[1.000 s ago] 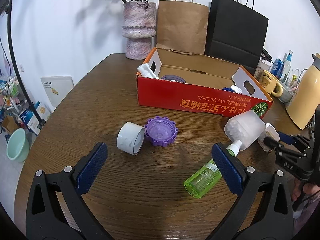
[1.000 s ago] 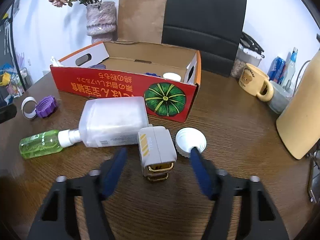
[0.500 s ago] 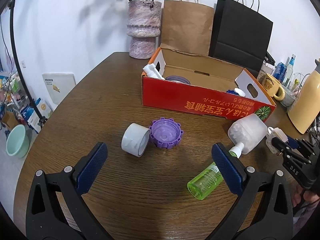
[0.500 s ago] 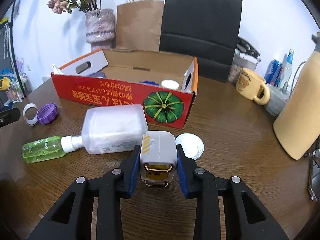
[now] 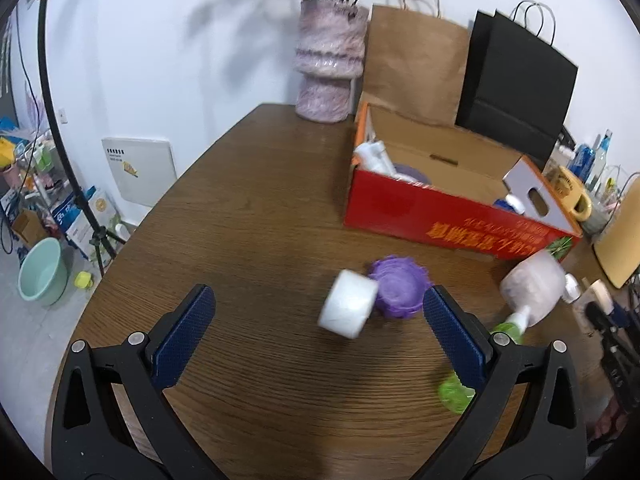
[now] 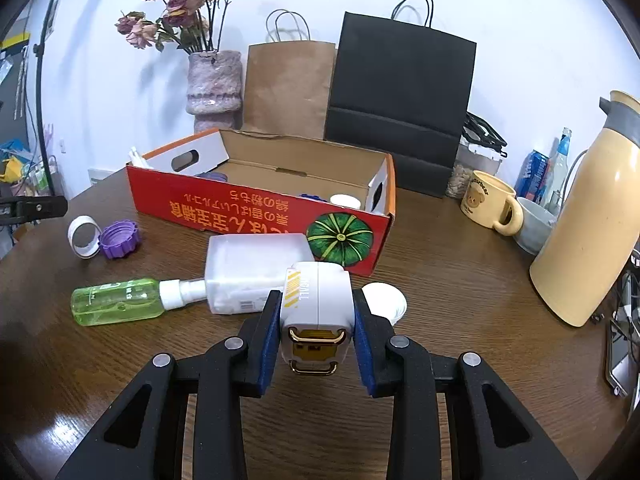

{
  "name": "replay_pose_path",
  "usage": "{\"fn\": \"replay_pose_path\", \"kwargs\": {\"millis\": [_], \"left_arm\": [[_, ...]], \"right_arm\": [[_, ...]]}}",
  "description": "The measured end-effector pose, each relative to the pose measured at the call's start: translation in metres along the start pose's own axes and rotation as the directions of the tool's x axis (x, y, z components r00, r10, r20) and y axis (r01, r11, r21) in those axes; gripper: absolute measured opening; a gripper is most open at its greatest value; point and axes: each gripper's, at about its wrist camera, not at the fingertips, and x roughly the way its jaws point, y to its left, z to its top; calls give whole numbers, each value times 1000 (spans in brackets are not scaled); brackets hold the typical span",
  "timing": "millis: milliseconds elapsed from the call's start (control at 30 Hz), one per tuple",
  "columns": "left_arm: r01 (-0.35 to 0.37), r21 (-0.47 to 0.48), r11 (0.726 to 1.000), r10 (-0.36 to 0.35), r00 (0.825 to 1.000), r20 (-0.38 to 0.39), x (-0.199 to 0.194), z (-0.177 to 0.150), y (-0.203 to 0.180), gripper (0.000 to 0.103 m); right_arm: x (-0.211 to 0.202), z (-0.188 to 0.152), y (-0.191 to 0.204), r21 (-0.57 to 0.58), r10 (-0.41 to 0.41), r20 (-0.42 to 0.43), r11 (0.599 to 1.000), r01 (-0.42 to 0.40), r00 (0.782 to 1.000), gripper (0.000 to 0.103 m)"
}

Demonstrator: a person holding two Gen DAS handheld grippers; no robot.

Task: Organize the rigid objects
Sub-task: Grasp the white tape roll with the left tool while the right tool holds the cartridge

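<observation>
My right gripper (image 6: 316,312) is shut on a white boxy gadget with gold clips (image 6: 317,300) and holds it above the table. Beyond it lie a frosted white jar (image 6: 248,272), a green bottle (image 6: 120,301) and a white lid (image 6: 386,304). The red cardboard box (image 6: 256,210) stands open behind them with a few items inside. My left gripper (image 5: 320,320) is open and empty, low over the table, with a white tape roll (image 5: 348,309) and a purple cap (image 5: 398,292) between its fingers.
A pink vase (image 5: 329,68), a brown bag (image 5: 412,68) and a black bag (image 5: 516,92) stand behind the box. A yellow mug (image 6: 490,205), a grey bowl (image 6: 534,224) and a tan thermos (image 6: 588,236) stand at the right. The table edge curves at the left.
My right gripper has closed on the white gadget and lifted it off the table. My left gripper has swung left and nearer the tape roll and purple cap.
</observation>
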Motion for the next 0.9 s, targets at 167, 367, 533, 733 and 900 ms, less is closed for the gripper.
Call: {"fn": "replay_pose_path", "kwargs": {"millis": [167,367,533,733,900], "left_arm": [[-4,61,998,7,998,-61,21,-4,-2,103],[-1,110,994,8,998,-60,26,-6,-7,103],[35,118,992,-31,999,-40,27,-3,-5,102],[89,146,985,-81,995,-58,33,-2,-8,63],[141,160,977,-131,989,-69,31,-5,-13,23]], "right_arm": [[0,0,1,1,0,-2,1000,0,1000,36],[0,-1,0,4,0,-3,1000,0,1000,36],[0,-1,0,4,0,-4,1000,0,1000,36],[1,-1,1,5,-3,-5,1000,3,1000,36],[-1,-2,4,9,-11,-5,1000,11,1000,36]]}}
